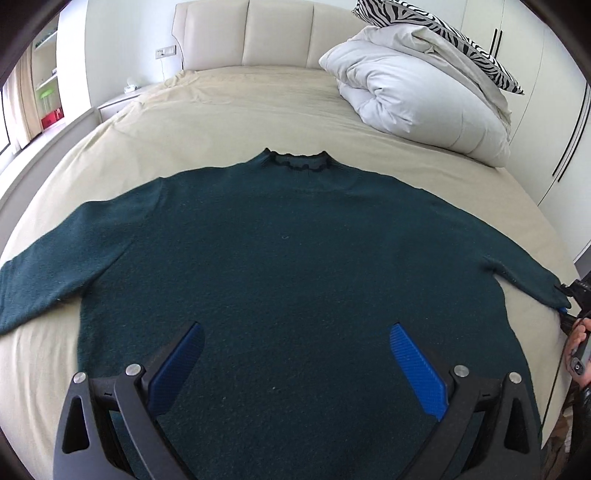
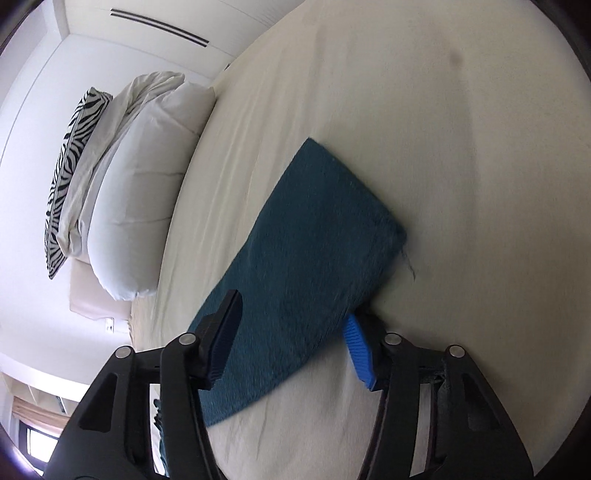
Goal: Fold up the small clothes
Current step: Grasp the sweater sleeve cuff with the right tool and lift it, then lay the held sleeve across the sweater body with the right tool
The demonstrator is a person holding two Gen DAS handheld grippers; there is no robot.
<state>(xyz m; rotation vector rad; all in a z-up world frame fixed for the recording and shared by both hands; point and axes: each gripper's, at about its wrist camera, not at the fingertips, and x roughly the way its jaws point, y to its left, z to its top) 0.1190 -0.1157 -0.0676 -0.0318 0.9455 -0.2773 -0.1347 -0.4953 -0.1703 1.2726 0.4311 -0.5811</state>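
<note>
A dark green sweater [image 1: 288, 240] lies spread flat on the beige bed sheet [image 1: 240, 110], collar toward the headboard and both sleeves stretched out sideways. My left gripper [image 1: 295, 328] hovers over the sweater's lower body, open, with nothing between its blue pads. My right gripper [image 2: 291, 308] is at the end of the right sleeve [image 2: 314, 229]. Its jaws stand apart and straddle the sleeve near the cuff, one finger over the cloth and the other at its edge. The sleeve still lies flat, not bunched. In the left wrist view the right gripper [image 1: 564, 299] shows at the far right, by the cuff.
A folded white duvet [image 1: 417, 92] with a zebra-striped pillow [image 1: 443, 22] on top sits at the bed's far right corner. A padded headboard [image 1: 258, 33] stands behind. A hand [image 1: 580, 332] shows at the right edge. A nightstand [image 1: 118, 101] is at the far left.
</note>
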